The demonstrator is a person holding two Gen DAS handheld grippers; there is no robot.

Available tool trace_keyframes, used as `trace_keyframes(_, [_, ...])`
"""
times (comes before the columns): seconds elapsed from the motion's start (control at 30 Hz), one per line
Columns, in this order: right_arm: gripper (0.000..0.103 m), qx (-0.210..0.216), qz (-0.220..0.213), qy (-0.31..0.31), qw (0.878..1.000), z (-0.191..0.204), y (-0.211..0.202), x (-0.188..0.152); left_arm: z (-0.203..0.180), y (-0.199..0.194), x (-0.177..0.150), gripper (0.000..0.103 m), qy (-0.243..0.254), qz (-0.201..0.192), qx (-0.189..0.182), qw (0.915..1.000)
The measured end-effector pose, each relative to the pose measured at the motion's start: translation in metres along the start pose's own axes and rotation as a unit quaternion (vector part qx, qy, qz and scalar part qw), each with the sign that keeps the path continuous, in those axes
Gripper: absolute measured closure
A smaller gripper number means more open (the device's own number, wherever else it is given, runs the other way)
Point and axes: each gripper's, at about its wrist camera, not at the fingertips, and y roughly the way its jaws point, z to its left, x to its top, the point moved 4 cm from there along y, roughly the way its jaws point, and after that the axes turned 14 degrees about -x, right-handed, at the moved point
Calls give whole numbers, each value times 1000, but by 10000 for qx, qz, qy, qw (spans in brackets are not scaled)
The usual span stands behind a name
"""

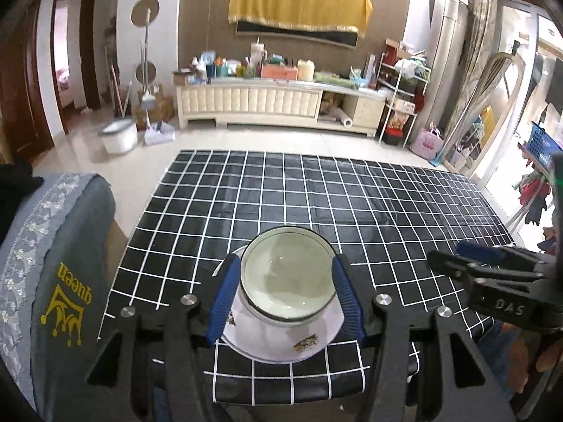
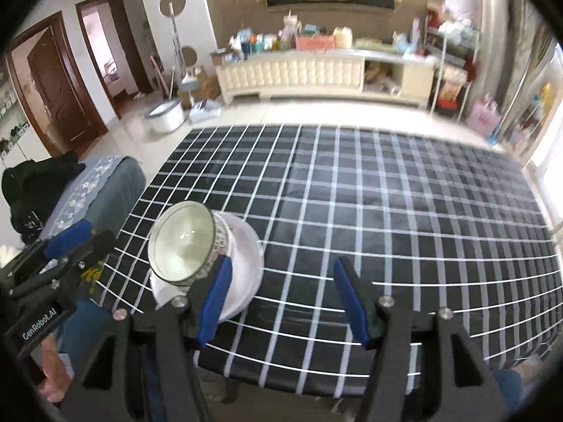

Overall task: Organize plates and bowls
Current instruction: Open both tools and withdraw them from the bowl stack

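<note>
A living room lay behind, with a long cream cabinet [image 1: 274,100] crowded with bottles and boxes against the far wall and a yellow cloth [image 1: 299,3] hanging above it. In front stood the counter [image 1: 387,193], covered in a black cloth with a white grid. Near its front edge sat a white plate [image 1: 281,343] with a small printed motif, and a pale bowl [image 1: 286,274] with a dark rim stood on it.

The left hand-held gripper [image 1: 285,300] hovered over the stack, its blue-padded fingers [image 1: 222,299] apart on either side of the bowl; in the left wrist view they seemed to stand clear of the rim rather than pressing it, though the angle made that hard to judge. Nothing was clamped.

The right hand-held gripper [image 2: 283,302] hung to the right of the plate with its jaws apart and empty, only the checked cloth showing between them. A grey chair cover [image 1: 59,281] with a gold crown print stood at the counter's left side.
</note>
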Motion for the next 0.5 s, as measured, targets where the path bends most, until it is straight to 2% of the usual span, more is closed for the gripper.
trace_keyframes(0.07, [30, -112, -255, -3, 9996, -7, -14, -6, -11, -9, -7, 51, 142, -83, 12, 9999])
trace_keyframes(0.13, [28, -243, -475, -74, 9985, -11, -26, -14, -23, -18, -14, 46, 349, -202, 103, 9991])
trace_keyframes(0.2, [27, -340, -628, -62, 9974, -14, -35, -21, -33, -28, -20, 24, 471, -315, 242, 9981])
trace_keyframes(0.3, [18, -374, -867, -11, 9955, -20, -50, -33, -42, -43, -31, 23, 502, -538, 326, 9968])
trace_keyframes(0.37, [7, -372, -991, 6, 9944, -23, -59, -41, -47, -53, -38, 21, 506, -652, 296, 9961])
trace_keyframes(0.43, [0, -368, -1090, 36, 9934, -26, -67, -49, -54, -60, -43, 21, 588, -712, 330, 9952])
trace_keyframes(0.5, [0, -431, -1140, 81, 9925, -30, -73, -57, -64, -68, -50, 16, 812, -797, 451, 9925])
